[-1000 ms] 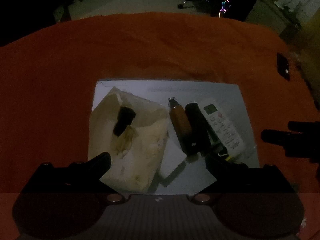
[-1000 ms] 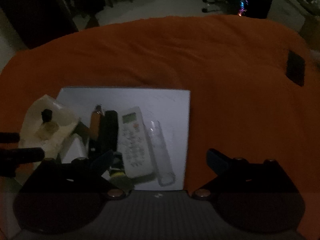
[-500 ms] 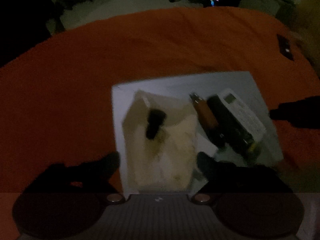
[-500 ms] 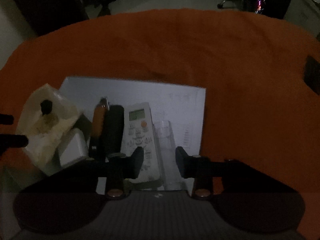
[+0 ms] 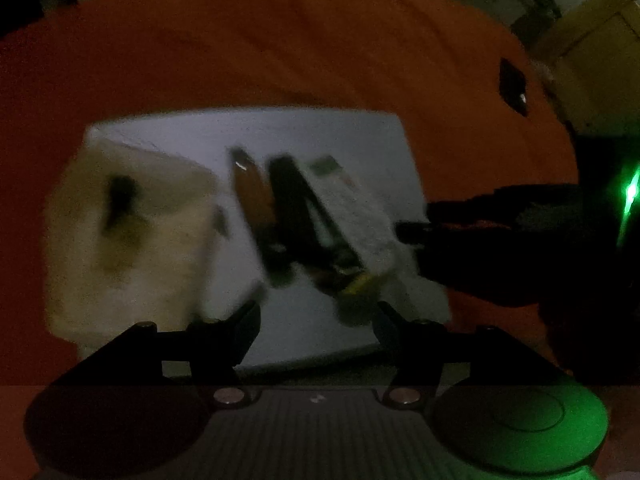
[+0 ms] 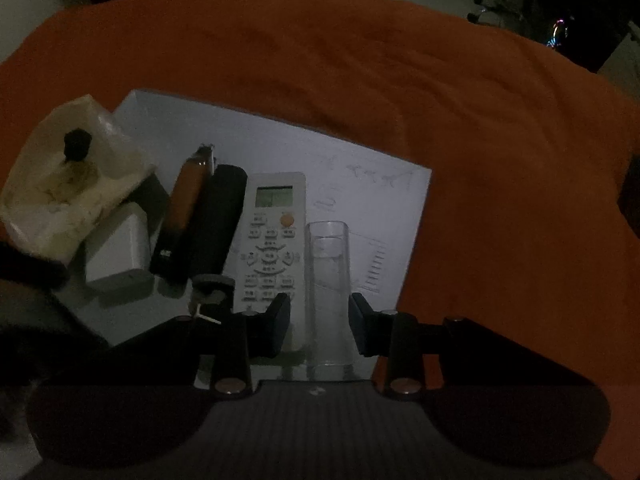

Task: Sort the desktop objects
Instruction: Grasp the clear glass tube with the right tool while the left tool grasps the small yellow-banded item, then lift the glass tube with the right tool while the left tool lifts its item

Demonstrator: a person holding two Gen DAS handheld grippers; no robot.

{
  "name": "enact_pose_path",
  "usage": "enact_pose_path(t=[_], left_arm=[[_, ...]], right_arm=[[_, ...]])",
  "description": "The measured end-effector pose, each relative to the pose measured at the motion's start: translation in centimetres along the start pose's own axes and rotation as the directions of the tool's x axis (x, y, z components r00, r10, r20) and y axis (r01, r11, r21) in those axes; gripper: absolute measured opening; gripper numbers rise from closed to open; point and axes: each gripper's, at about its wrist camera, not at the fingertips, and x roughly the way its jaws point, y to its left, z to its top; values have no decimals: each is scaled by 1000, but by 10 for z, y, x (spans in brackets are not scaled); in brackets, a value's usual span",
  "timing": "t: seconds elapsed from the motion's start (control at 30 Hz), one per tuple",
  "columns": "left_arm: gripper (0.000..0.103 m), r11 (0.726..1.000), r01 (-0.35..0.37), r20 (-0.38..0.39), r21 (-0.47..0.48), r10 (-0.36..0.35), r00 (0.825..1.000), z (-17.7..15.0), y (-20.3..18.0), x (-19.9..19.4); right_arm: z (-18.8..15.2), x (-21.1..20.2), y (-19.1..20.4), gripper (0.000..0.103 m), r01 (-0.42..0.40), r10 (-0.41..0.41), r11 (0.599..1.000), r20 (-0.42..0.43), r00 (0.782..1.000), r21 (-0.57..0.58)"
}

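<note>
Right tool (image 6: pixel 316 322) apart, straddling my clear tube (image 6: pixel 328 280) at paper's (image 6: pixel 360 152) near edge; left tool (image 5: pixel 318 330) apart, idle; sorting barely begun.

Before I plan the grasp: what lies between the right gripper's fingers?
In the right wrist view, the clear tube lies between the right gripper fingers, beside the white remote; contact cannot be told.
</note>
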Motion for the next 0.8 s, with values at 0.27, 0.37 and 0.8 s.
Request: enact_pose_path(t=[0.27,0.37,0.8], left_arm=[[47,974,34,27,-224,-29,999,-13,5,44],[47,969,50,51,-241,-39,998,-13,9,48],[29,995,23,73,-100,-16,997,-14,-5,54]], right_arm=[[-8,0,-15,36,-22,21,998,24,999,57],[-13,2,-20,36,-32,31,997,18,999,66],[-22,13,-22,36,-46,46,996,4,999,72]])
